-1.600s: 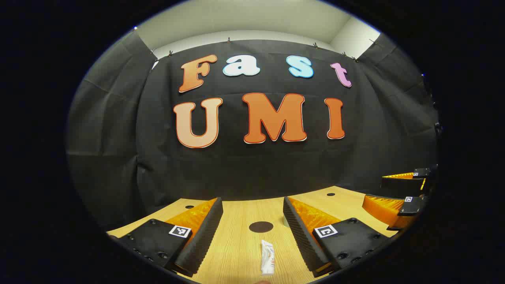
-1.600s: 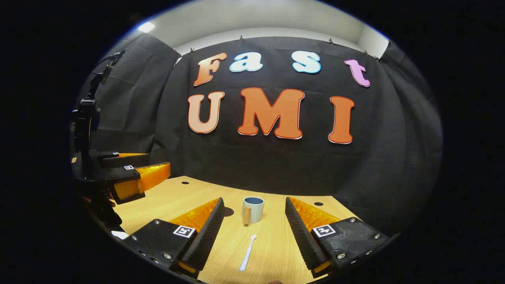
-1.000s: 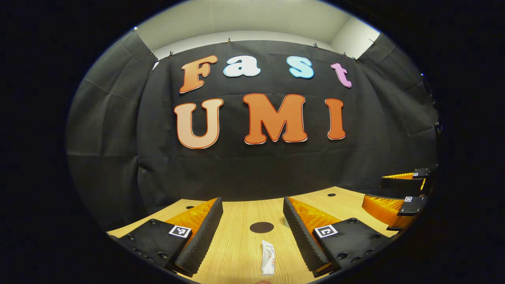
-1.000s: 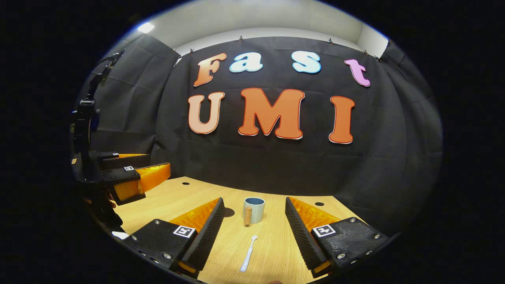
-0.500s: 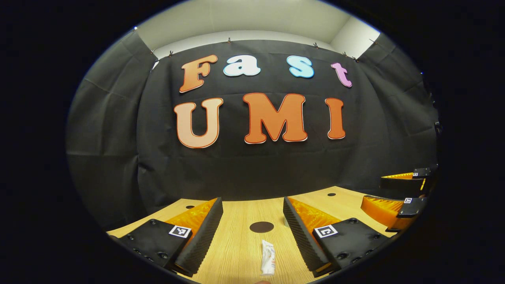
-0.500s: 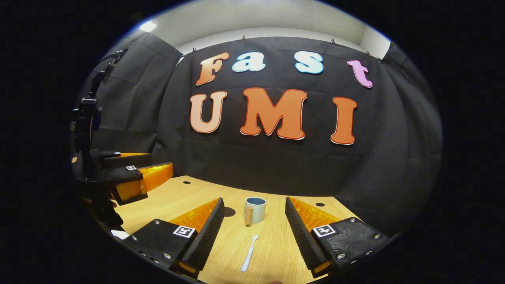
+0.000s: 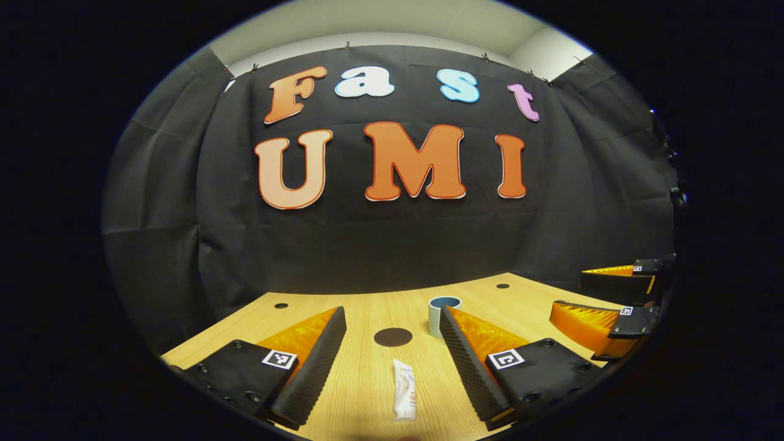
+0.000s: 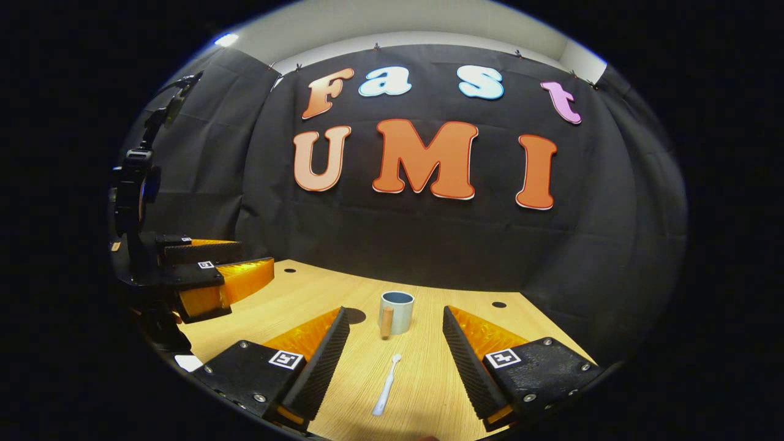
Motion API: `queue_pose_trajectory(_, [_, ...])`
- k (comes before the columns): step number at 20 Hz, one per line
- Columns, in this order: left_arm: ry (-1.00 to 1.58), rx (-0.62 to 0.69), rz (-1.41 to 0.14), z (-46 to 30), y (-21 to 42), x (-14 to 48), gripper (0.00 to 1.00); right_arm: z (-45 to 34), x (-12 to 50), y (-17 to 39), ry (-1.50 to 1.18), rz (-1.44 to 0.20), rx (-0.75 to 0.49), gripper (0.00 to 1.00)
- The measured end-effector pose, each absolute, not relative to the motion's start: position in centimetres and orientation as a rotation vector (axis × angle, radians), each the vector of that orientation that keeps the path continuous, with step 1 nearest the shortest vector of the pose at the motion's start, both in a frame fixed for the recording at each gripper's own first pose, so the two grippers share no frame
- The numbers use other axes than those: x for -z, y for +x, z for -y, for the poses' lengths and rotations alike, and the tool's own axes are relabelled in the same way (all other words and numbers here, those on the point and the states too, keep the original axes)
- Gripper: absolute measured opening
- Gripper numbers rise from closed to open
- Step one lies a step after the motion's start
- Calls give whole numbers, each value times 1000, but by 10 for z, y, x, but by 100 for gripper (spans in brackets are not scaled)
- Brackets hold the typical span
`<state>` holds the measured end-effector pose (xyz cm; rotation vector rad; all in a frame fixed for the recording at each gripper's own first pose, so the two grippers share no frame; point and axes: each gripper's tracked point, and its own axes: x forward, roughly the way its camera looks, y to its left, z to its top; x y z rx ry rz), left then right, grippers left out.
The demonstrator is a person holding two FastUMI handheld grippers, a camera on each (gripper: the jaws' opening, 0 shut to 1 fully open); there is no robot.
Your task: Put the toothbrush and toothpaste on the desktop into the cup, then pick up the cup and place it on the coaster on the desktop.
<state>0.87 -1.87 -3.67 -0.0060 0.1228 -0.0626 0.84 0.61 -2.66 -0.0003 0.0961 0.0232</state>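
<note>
Left gripper view: the left gripper [image 7: 392, 334] is held over the wooden desktop [image 7: 361, 380] with its fingers spread wide and nothing between them. The toothpaste [image 7: 404, 398] lies flat on the desktop in the near part of the gap; the dark round coaster [image 7: 393, 337] lies farther off, and the cup [image 7: 442, 315] stands upright just right of it. The right gripper [image 7: 603, 300] shows at the far right.

Right gripper view: the right gripper [image 8: 395, 334] is likewise spread wide and empty. The toothbrush [image 8: 386, 384] lies on the desktop between its fingers, apart from both, with the cup [image 8: 395, 312] beyond it. The left gripper [image 8: 248, 266] shows at the left.
</note>
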Motion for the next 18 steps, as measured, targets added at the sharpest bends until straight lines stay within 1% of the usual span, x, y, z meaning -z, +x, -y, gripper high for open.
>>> queue_pose_trajectory(13, [9, 109, -273, 28, 19, 94, 98, -9, 93, 22, 53, -291, -45, 93])
queue_pose_trajectory(18, [26, 120, -340, 31, 26, 120, 98, -12, 128, 32, 93, -396, -55, 90])
